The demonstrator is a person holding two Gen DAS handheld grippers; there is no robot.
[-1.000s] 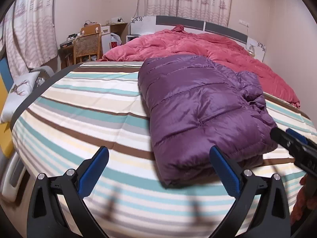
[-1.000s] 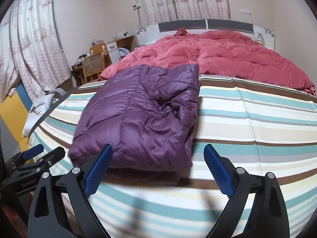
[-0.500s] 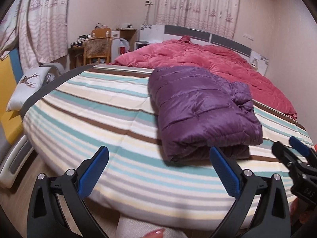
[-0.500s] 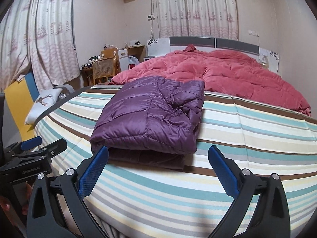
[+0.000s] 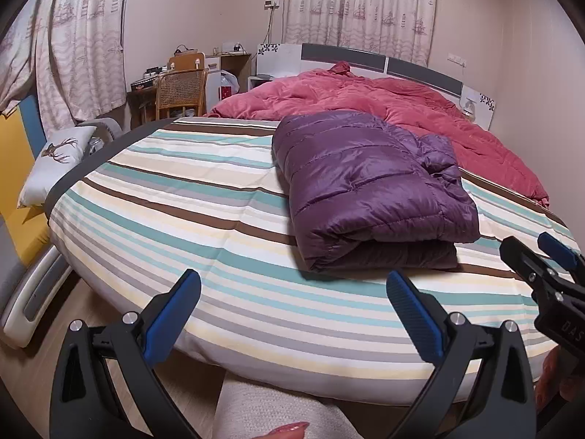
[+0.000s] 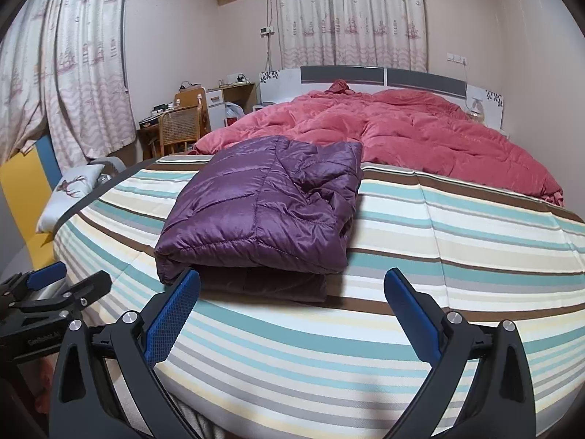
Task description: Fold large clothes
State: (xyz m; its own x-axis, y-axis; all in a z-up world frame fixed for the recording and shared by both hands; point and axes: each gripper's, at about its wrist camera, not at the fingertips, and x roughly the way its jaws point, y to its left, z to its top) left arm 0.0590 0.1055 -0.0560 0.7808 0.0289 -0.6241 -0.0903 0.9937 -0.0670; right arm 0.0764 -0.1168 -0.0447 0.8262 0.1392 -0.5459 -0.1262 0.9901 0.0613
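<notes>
Lying folded into a thick rectangular bundle, the shiny purple quilted down jacket (image 5: 369,186) sits on the striped brown, teal and cream bed cover (image 5: 204,219) near the foot of the bed, just in front of the rumpled pink-red duvet (image 5: 402,109), likely left there because the flat striped stretch gives room to fold. Both tools hang off the near edge, clear of the cloth: the left tool (image 5: 292,311) stands wide with nothing between its blue pads, and the right tool (image 6: 292,311) likewise gapes empty. I judge the folding about finished. Tucked-under sleeves and the jacket's lower layers are hidden, and the person shows only as a pale garment (image 5: 270,413) at the bottom edge.
</notes>
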